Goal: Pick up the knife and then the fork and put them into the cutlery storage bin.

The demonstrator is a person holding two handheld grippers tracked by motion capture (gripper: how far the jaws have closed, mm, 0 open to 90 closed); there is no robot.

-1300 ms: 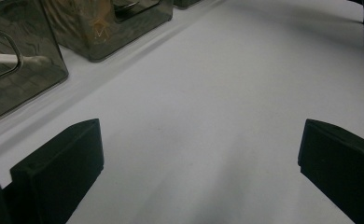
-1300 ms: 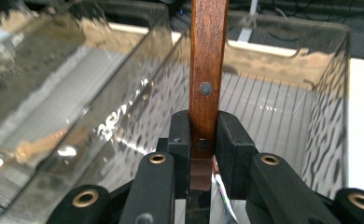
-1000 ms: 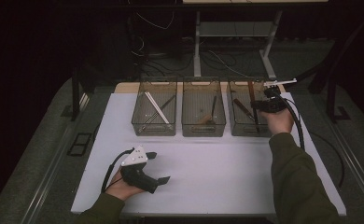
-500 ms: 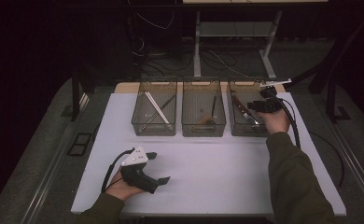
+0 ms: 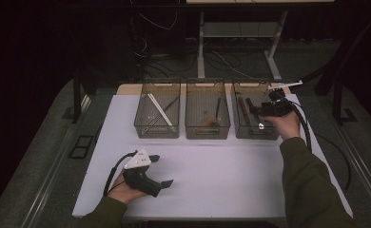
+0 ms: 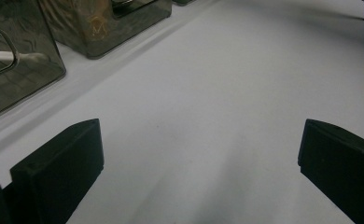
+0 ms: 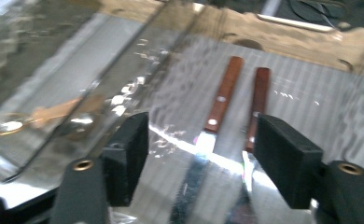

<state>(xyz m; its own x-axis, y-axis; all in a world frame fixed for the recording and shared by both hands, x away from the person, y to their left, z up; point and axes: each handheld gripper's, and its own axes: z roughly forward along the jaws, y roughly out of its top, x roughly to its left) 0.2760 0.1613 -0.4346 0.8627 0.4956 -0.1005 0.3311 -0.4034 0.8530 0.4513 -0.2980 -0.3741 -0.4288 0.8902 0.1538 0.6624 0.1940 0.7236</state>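
High view, going left to right: the left gripper (image 5: 145,178) rests low on the white tabletop (image 5: 221,175), held in the person's left hand (image 5: 122,191), its jaws pointing right over bare surface. In the left gripper view its jaws stand wide apart with nothing between them; ahead and to the left of them sit the fronts of two smoky clear bins, the nearer one (image 6: 17,60) showing a white handle inside. Three such bins stand in a row well beyond these jaws: the left bin (image 5: 158,116) holds white and dark sticks, the middle bin (image 5: 207,116) a wooden-handled piece. The right gripper (image 5: 274,108) hangs over the right bin (image 5: 252,124), in the right hand (image 5: 284,124). In the right gripper view its jaws have just been opening and now stand apart, pressing on nothing. Two wooden-handled knives (image 7: 221,100) lie side by side on the bin floor, just below and between the jaws, handles pointing away from them, blades running back under them.
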